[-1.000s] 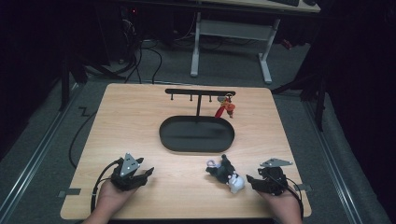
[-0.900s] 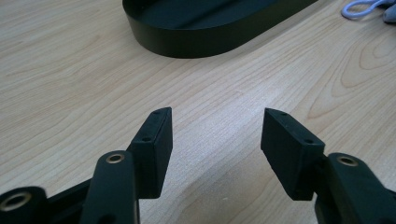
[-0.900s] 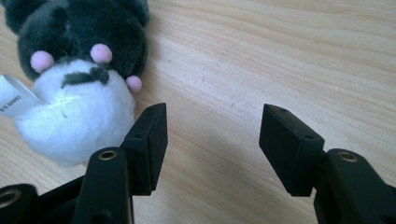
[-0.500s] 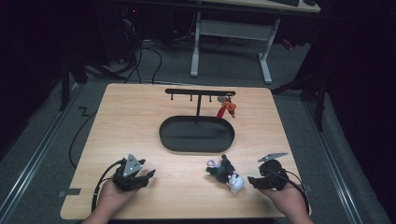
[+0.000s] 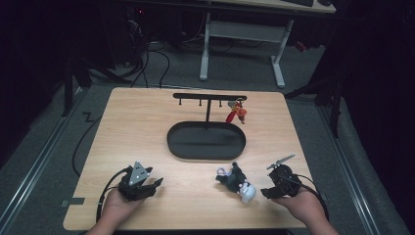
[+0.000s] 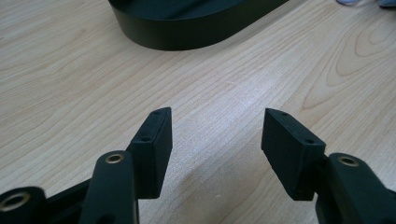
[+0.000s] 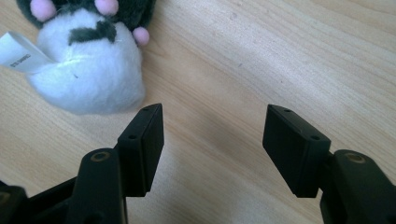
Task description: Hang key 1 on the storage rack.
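From above, we see a dark room around a wooden tabletop [image 5: 147, 127]; a black tray [image 5: 205, 141] and rack [image 5: 209, 98] stand far, the plush toy [image 5: 236, 181] lies near right, between our grippers. Our left hand-held gripper [image 6: 215, 142] gapes wide over bare wood. Our right hand-held gripper [image 7: 212, 140], jaws just opening and empty, sits beside the toy [image 7: 84, 70]. Closing from here could nudge it away or miss it.

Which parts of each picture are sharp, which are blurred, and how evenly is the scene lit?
High view: the table is brightly lit, the room around it nearly black; small things look soft. Left gripper view: wood grain sharp, near jaws slightly blurred, soft shadow beneath them, stand base dark without detail. Right gripper view: the plush toy is a little out of focus, its white fur almost washed out.
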Demonstrator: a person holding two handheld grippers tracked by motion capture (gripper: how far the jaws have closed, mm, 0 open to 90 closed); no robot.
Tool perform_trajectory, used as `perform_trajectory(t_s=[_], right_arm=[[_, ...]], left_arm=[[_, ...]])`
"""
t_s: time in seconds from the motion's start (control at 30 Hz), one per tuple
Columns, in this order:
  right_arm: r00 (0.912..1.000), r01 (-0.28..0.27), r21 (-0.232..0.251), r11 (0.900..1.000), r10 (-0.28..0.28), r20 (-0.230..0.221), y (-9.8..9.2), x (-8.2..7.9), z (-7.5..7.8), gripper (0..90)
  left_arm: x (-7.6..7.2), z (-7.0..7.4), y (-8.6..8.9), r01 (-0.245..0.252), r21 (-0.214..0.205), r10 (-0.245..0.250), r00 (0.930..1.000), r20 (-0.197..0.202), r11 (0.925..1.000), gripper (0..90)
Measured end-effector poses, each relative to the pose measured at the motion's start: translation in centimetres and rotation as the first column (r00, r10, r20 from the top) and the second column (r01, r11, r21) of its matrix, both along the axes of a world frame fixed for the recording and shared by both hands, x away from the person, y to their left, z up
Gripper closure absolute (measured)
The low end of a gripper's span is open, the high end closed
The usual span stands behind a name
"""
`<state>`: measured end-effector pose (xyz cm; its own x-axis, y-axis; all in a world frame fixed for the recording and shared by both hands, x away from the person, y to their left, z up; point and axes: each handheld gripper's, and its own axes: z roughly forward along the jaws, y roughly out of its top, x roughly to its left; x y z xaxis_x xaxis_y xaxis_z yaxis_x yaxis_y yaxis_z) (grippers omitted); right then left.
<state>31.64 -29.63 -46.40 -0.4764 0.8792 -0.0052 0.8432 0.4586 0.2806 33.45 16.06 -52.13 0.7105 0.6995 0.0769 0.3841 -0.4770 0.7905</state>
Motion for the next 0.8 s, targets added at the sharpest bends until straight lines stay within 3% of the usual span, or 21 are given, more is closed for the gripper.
perform_trajectory(t_s=[0.27, 0.37, 0.8], right_arm=[[0.9995, -0.025, 0.017, 0.9995, 0.025, -0.017, 1.0, -0.5, 1.0, 32.5], [0.9981, -0.059, 0.019, 0.9981, 0.059, -0.017, 1.7, -0.9, 1.3, 29.5], [0.9920, -0.109, 0.036, 0.9934, 0.111, -0.061, 4.5, -0.5, 0.7, 20.7]], left_arm=[[0.0, 0.0, 0.0, 0.001, 0.000, -0.001, 1.0000, 0.000, 1.0000, 43.4], [0.0, 0.0, -0.1, 0.003, 0.002, -0.003, 1.0000, -0.002, 1.0000, 43.4], [0.0, -0.1, -0.1, 0.012, 0.009, -0.012, 0.9999, -0.004, 0.9999, 43.0]])
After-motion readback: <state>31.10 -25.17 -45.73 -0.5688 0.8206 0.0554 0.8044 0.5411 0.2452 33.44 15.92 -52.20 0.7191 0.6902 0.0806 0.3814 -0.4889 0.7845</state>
